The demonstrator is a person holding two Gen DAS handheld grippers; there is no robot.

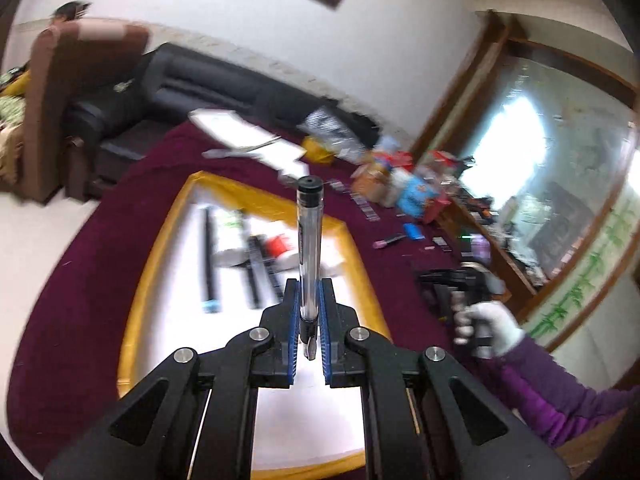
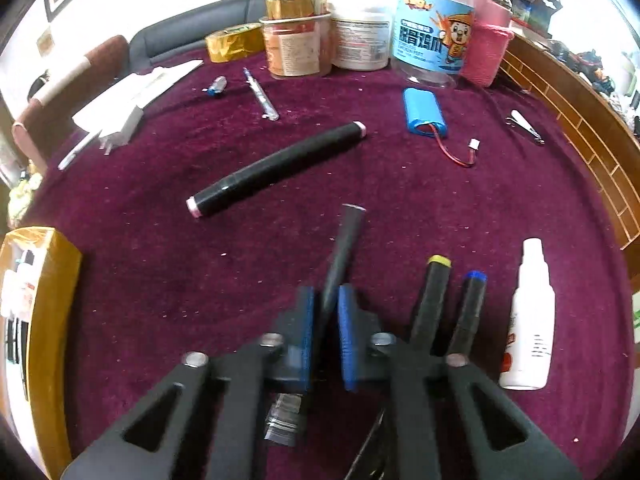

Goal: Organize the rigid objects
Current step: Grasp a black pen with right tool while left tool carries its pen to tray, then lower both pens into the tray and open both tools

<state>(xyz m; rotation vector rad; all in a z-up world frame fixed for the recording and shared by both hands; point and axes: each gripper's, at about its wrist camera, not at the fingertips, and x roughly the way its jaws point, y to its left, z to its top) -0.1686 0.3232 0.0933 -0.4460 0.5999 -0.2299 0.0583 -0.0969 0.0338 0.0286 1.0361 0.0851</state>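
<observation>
Clear plastic pen [image 1: 309, 240], light, stiff, slick: left gripper [image 1: 309, 292] clenched near its tip end. Right gripper [image 2: 325, 300] clamps a black marker [image 2: 340, 252]; mid-barrel holds steadier.

Cloth [image 2: 400, 208]: plain maroon; tray [image 1: 152, 264]: yellow rim, white floor. Left gripper [image 1: 308, 292], black with blue pads, grips a clear pen [image 1: 309, 240] with black cap; right gripper [image 2: 325, 300], same colours, grips a dark marker [image 2: 344, 240]. At 2 o'clock of that marker lies a blue battery [image 2: 424, 110] with red lead; at 3 o'clock a white bottle [image 2: 528, 320].
</observation>
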